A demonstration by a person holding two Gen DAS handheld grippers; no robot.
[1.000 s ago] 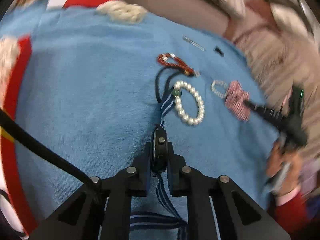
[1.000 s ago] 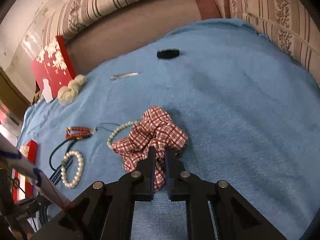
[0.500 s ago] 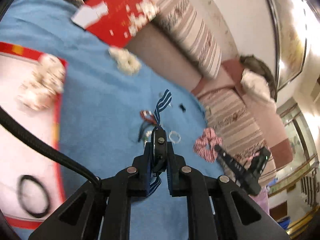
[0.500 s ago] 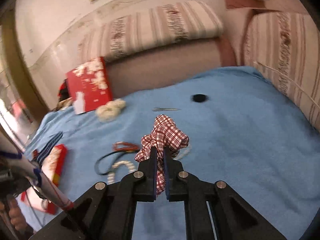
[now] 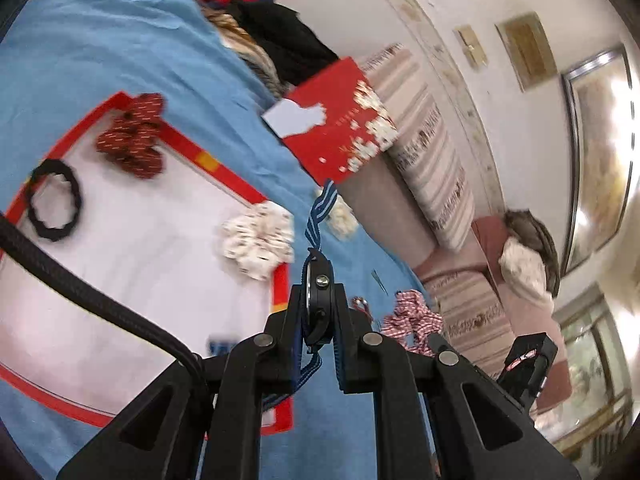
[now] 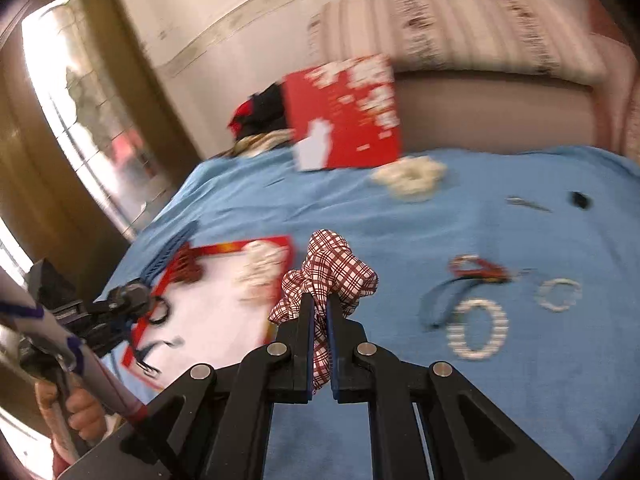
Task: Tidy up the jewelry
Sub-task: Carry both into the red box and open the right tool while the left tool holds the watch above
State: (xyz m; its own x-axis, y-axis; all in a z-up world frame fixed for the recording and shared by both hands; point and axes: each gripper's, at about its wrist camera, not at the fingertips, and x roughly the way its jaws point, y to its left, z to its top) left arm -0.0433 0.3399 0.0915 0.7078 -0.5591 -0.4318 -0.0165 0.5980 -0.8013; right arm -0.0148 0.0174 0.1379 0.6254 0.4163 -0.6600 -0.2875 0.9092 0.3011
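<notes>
My left gripper (image 5: 319, 300) is shut on a black watch (image 5: 322, 276), whose blue striped strap (image 5: 320, 210) sticks up past the fingers. It hangs above the near edge of a white tray with a red rim (image 5: 224, 176). A black hair tie (image 5: 52, 204), a red scrunchie (image 5: 132, 140) and a white scrunchie (image 5: 258, 240) lie on the tray. My right gripper (image 6: 320, 300) is shut on a red-and-white checked scrunchie (image 6: 332, 272), held in the air just right of the tray (image 6: 232, 246). The left gripper (image 6: 132, 300) shows blurred at the left of the right wrist view.
On the blue blanket (image 6: 400, 220) to the right lie a pearl bracelet (image 6: 476, 332), a small bead ring (image 6: 560, 294), a red bead bracelet (image 6: 478, 268), a hair clip (image 6: 528, 204) and a cream scrunchie (image 6: 412, 176). A red box lid (image 6: 344, 116) leans on the sofa back.
Both grippers have lifted off the blanket with the watch and the checked scrunchie and swung left. The tray has come into both views.
</notes>
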